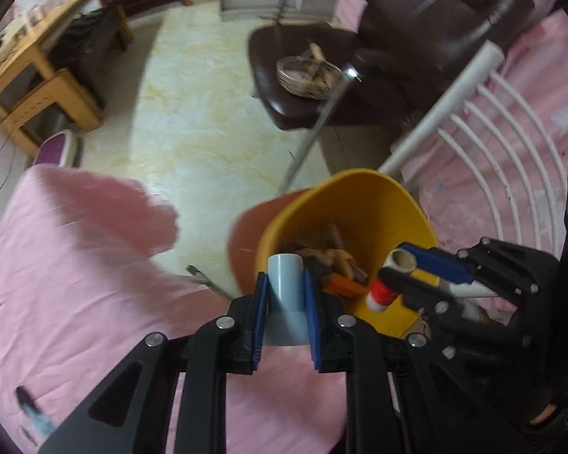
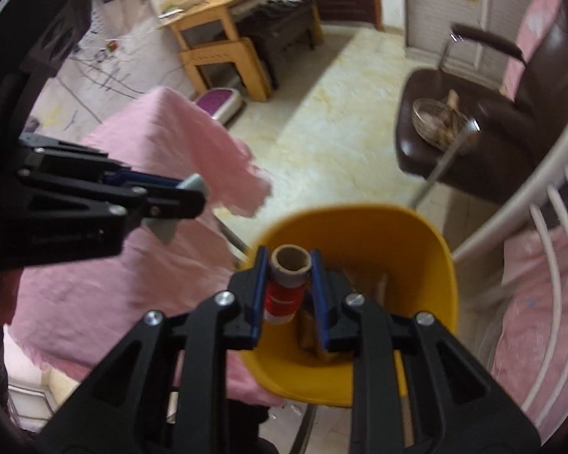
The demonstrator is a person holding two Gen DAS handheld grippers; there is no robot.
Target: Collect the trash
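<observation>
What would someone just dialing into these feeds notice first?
The yellow bin sits dead centre, already holding scraps, beside the pink cloth-covered table. Each claw is shut on trash at the bin's mouth: the left claw grips a grey pipe piece, and the right claw grips a cardboard tube with a red band. Behind, a brown chair carries a woven basket on its seat.

Left wrist view: looks forward and down along its fingers, close over yellow bin (image 1: 359, 204). Right wrist view: same heading, equally near, bin (image 2: 397, 234) just ahead. Shared: bin, pink bedding (image 1: 75, 265) (image 2: 132, 265), brown chair (image 1: 359, 75) (image 2: 473, 132), floor.
</observation>
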